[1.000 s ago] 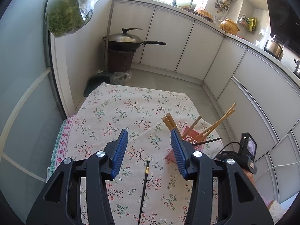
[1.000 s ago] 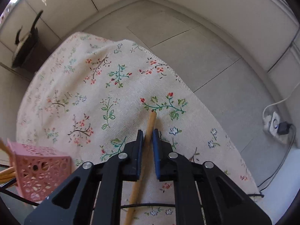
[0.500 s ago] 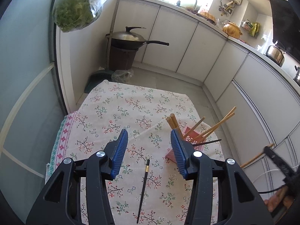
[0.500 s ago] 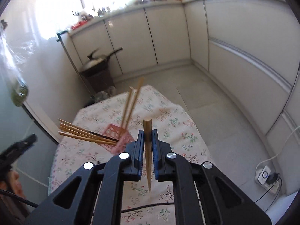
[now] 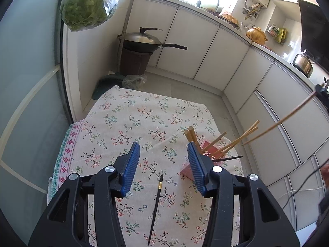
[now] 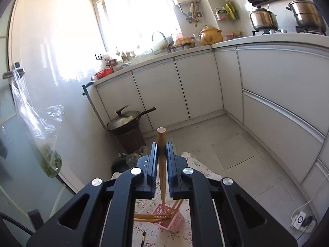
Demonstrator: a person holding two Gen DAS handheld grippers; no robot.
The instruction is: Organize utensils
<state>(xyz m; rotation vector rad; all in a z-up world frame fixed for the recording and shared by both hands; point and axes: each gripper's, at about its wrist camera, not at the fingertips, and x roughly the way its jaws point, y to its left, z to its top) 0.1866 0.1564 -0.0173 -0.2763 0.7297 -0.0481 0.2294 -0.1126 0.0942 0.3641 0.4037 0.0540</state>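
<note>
A pink perforated basket (image 5: 188, 169) stands on the floral tablecloth (image 5: 144, 123) and holds several wooden chopsticks (image 5: 238, 141) and a black one. My left gripper (image 5: 162, 162) is open and empty, hovering above the cloth just left of the basket. A black chopstick (image 5: 156, 200) lies on the cloth below it. My right gripper (image 6: 162, 154) is shut on a wooden chopstick (image 6: 162, 164), held upright high above the basket (image 6: 170, 219), lower tip over its opening. That chopstick also shows in the left wrist view (image 5: 279, 121), slanting down from the right.
White cabinets (image 5: 205, 49) wrap around the back and right. A lidded wok (image 5: 141, 42) sits on a dark bin at the back. A bag of greens (image 5: 86, 10) hangs at the upper left. A power strip (image 6: 301, 223) lies on the floor.
My right gripper has lifted the wooden chopstick off the cloth, tilted it upright and brought it over the basket. My left gripper has risen a little and stayed open.
</note>
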